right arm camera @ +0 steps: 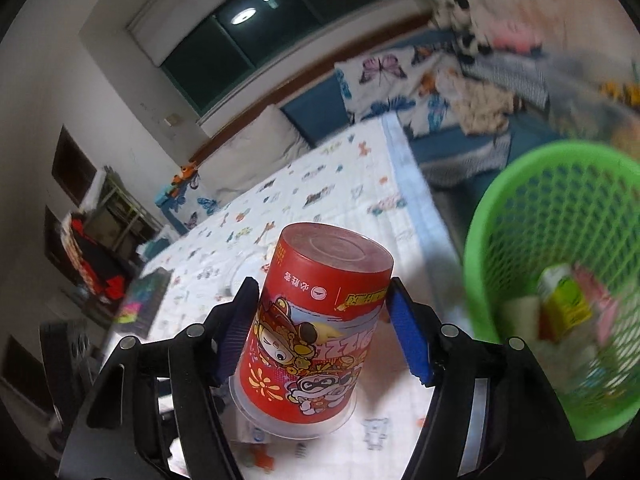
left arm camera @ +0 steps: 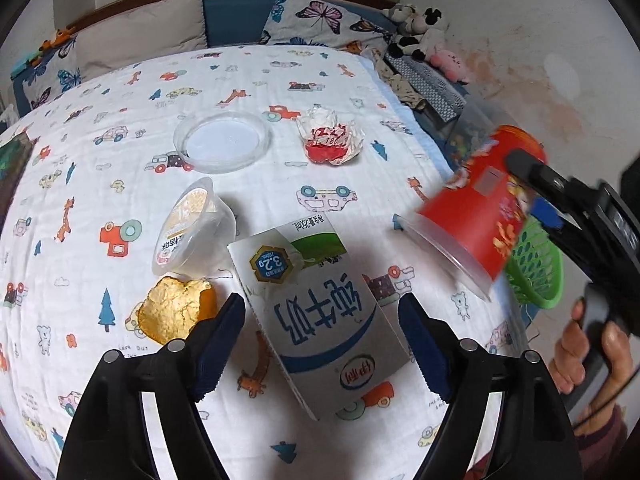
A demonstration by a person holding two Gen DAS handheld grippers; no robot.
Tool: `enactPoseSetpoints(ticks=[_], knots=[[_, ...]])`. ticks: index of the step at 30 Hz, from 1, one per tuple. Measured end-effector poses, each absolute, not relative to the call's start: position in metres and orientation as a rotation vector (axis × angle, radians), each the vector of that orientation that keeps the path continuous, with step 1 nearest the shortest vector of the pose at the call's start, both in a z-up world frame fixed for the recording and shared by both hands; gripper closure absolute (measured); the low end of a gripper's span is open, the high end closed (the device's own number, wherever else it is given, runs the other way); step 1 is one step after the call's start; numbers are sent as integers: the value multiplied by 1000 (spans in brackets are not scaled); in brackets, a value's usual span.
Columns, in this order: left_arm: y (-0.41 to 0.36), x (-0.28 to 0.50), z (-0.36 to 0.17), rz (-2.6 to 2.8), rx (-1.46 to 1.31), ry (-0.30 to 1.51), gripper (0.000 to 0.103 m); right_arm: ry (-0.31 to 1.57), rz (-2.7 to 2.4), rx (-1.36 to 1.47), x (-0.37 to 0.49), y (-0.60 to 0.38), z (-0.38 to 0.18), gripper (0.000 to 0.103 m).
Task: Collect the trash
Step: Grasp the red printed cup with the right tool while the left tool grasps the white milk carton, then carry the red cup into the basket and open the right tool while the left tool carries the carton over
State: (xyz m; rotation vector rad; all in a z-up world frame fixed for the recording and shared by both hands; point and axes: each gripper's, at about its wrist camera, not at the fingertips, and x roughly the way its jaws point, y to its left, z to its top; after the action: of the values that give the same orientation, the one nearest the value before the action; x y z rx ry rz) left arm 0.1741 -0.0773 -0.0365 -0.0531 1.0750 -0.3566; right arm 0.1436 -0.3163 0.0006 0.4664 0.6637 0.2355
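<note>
- Trash lies scattered on the bed [left arm camera: 120, 184]; the milk carton [left arm camera: 320, 312] is nearest, lying flat between the wide-open, empty left gripper [left arm camera: 322, 340].
- Carton looks light and crushable; I judge its long side faces the best hold.
- At 10 o'clock from it: gold foil [left arm camera: 176, 312] and a tipped plastic cup [left arm camera: 192, 228], both flimsy.
- At 3 o'clock, the right gripper [right arm camera: 324, 328] clamps the red cup [right arm camera: 316, 328] by its stiff sides, lifted off the bed.
- Green basket [right arm camera: 516, 184], at 2 o'clock from that cup, already holds some trash.
- Farther, at 12 o'clock: clear lid [left arm camera: 222, 142] and crumpled wrapper [left arm camera: 330, 138].
</note>
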Motion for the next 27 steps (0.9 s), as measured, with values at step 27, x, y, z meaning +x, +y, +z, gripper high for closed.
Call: enactPoseSetpoints(ticks=[27], knots=[[-108, 175, -20, -364, -11, 1028, 34, 550, 76, 315, 102, -363, 13, 39]])
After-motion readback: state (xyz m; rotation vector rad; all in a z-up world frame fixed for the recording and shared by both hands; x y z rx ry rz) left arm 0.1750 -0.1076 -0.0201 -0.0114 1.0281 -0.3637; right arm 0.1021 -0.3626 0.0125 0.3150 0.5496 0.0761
